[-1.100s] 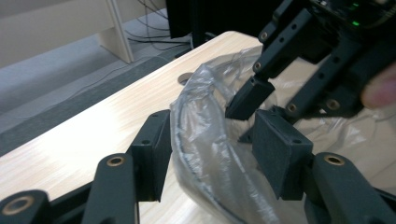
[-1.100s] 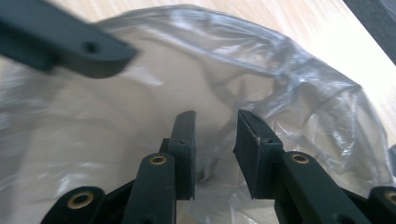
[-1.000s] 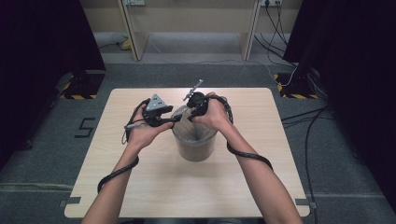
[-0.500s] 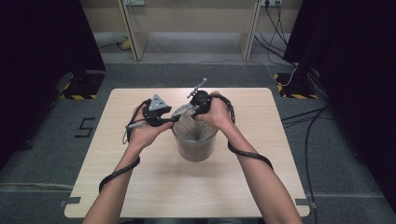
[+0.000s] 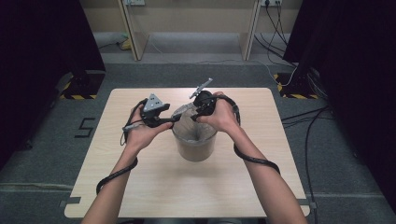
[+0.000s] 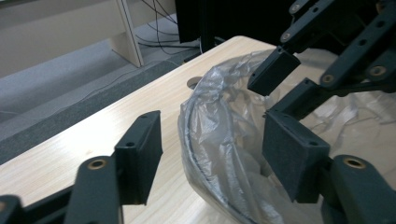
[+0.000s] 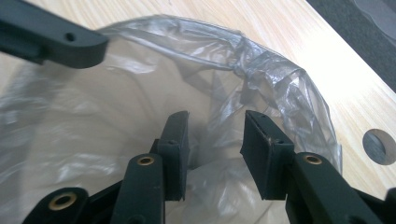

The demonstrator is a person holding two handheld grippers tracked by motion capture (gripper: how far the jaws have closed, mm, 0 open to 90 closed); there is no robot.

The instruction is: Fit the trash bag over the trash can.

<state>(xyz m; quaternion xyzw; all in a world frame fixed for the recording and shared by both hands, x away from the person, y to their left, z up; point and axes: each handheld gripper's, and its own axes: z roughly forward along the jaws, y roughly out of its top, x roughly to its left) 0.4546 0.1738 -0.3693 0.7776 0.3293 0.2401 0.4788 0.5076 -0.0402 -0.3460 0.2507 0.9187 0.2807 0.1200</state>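
A grey bin (image 5: 194, 144) lined with a clear plastic bag (image 5: 186, 113) stands mid-table. My left gripper (image 5: 173, 120) is at the bin's far left rim. Its jaws have just been opening and now stand wide. The bag's folded rim (image 6: 210, 135) runs between them, and neither pad (image 6: 140, 154) touches it. My right gripper (image 5: 195, 113) hangs over the far rim, close to the left one. Its jaws have also just been opening, with loose bag film (image 7: 261, 79) beyond the gap and nothing pinched. Midpoints: left gripper (image 6: 215, 156), right gripper (image 7: 217, 149).
The light wooden table (image 5: 140, 186) has a round hole (image 7: 380, 147) near the bin. Cables trail from both grippers along the person's forearms (image 5: 254, 161). Grey carpet, desk legs (image 5: 130, 32) and dark curtains surround the table.
The right hand has lifted slightly at the bin's far rim. The left hand has kept its place.
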